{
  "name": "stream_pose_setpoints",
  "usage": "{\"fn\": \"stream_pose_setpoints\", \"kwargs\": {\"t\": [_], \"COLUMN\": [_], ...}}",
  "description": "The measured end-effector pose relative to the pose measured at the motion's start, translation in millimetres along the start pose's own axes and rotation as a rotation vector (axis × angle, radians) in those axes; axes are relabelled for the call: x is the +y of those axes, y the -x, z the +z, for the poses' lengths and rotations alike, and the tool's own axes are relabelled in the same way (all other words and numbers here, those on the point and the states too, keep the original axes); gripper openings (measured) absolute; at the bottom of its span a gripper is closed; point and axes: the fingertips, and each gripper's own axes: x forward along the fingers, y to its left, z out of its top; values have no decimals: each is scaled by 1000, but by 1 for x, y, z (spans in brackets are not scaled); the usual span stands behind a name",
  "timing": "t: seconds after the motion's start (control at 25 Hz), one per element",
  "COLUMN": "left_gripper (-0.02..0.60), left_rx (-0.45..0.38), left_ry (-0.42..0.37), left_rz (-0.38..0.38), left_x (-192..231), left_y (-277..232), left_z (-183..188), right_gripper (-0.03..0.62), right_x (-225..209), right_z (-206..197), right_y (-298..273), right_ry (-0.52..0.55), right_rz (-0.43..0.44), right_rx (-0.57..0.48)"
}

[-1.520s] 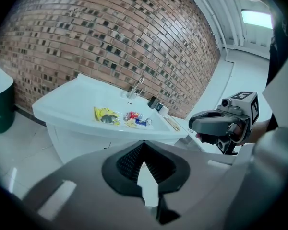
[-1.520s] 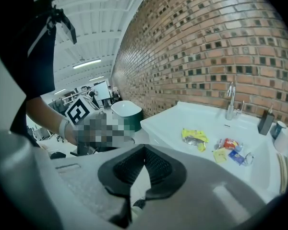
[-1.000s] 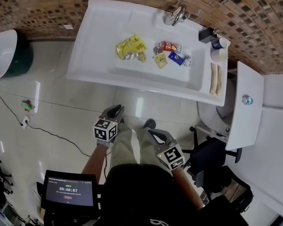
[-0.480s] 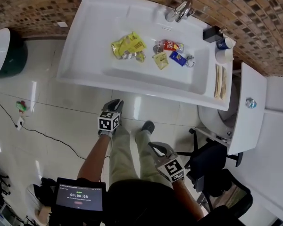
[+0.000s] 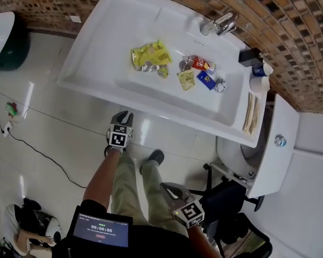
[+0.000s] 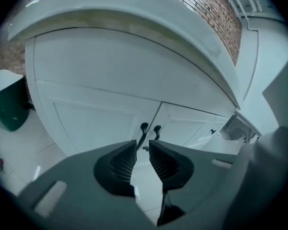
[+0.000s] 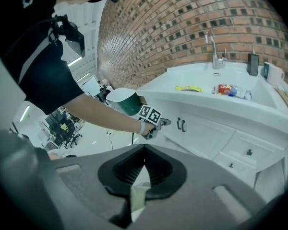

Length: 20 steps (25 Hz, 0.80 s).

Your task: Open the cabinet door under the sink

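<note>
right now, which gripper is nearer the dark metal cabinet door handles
Left. The left gripper faces the dark handles close up; the right gripper is well behind it.

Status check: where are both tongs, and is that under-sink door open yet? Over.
Left tongs open, empty, lined up short of the door handles. Right tongs shut, empty, held back. Cabinet doors shut. Nothing between left tongs and handles.

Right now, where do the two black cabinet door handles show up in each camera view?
Head view: not in it; they are hidden beneath the white sink.
Left gripper view: door handles just below centre, right beyond the left gripper and its parted tongs.
Right gripper view: right of centre, under the sink's front edge, beside the left gripper.
Shared landmark: the sink, in all three views.
</note>
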Motion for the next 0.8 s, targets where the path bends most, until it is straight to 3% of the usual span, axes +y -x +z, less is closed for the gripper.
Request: {"fn": "stream_pose_setpoints", "kwargs": {"t": [0.36, 0.64, 0.8], "left_gripper": [91, 95, 115], "left_rx": [-18, -9, -40], "left_ry": [-18, 27, 26], "left_rz": [47, 68, 90], "left_x": [2, 10, 7], "left_y": [-43, -84, -94], "left_z": [-10, -22, -7], "right_gripper": [-9, -9, -9], "right_x": [-9, -15, -25], "right_z": [-30, -60, -65], "right_y": [-1, -1, -3], "right_ry": [37, 21, 15], "right_rz": [45, 76, 69], "right_rx": [62, 111, 107]}}
